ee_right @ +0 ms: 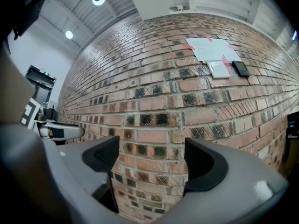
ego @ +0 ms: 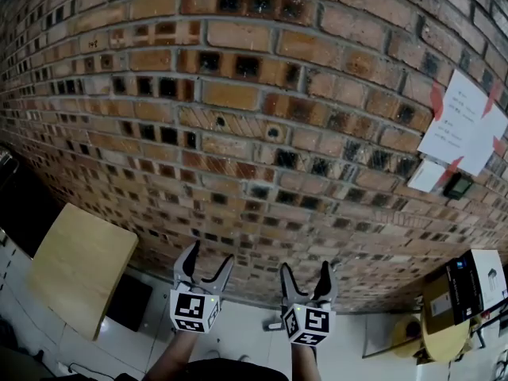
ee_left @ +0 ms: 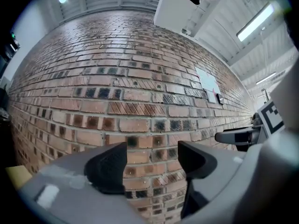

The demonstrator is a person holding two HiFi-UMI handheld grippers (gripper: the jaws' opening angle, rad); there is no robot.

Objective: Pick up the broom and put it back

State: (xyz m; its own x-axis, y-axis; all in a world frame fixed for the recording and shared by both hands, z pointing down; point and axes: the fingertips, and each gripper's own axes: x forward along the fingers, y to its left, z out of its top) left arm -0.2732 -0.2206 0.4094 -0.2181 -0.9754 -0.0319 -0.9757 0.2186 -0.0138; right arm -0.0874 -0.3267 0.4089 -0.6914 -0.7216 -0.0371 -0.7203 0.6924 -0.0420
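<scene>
The left hand-held gripper (ego: pixel 208 257) and right hand-held gripper (ego: pixel 305 270), two side by side, face one brick wall (ego: pixel 254 133), jaws wide apart, empty.

a brick wall (ego: pixel 254 133) fills the view ahead. low in the middle, in front of it, the left gripper (ego: pixel 209 254) and the right gripper (ego: pixel 305 266) sit side by side, near each other and apart, both pointing at the wall. far right on the wall hang sheets of paper (ego: pixel 464 121). just below them is a small plate (ego: pixel 426 175), with a small device (ego: pixel 459 186) to its right. a table (ego: pixel 79 264) stands at the lower left, near the wall. a case (ego: pixel 131 300) sits on the floor (ego: pixel 238 332), partly under the table's right edge. a carton (ego: pixel 468 280) stands at the lower right, near the foot of the wall.
</scene>
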